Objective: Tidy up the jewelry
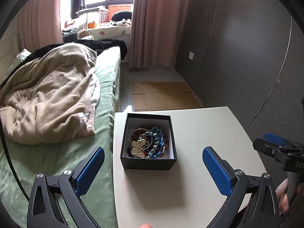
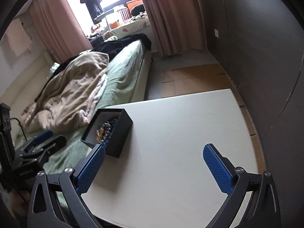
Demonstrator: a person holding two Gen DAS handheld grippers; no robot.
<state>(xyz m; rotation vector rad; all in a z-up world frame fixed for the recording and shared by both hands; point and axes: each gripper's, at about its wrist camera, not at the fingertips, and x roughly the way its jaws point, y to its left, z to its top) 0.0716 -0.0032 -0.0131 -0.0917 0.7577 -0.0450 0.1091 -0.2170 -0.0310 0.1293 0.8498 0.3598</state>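
Observation:
A black open box (image 1: 148, 163) with a white lining stands on the white table (image 1: 199, 133). It holds a heap of jewelry (image 1: 148, 144): a silver butterfly piece, blue beads and brown beads. My left gripper (image 1: 153, 158) is open and empty, its blue pads either side of the box, just short of it. In the right wrist view the box (image 2: 121, 134) stands at the table's left edge, with jewelry (image 2: 106, 128) showing inside. My right gripper (image 2: 154, 157) is open and empty over the table (image 2: 180, 129), to the right of the box.
A bed with a green sheet (image 1: 62, 157) and a rumpled beige blanket (image 1: 49, 98) lies against the table's left side. Cardboard sheets (image 1: 163, 95) lie on the floor beyond the table. A dark wall (image 1: 237, 47) stands at the right.

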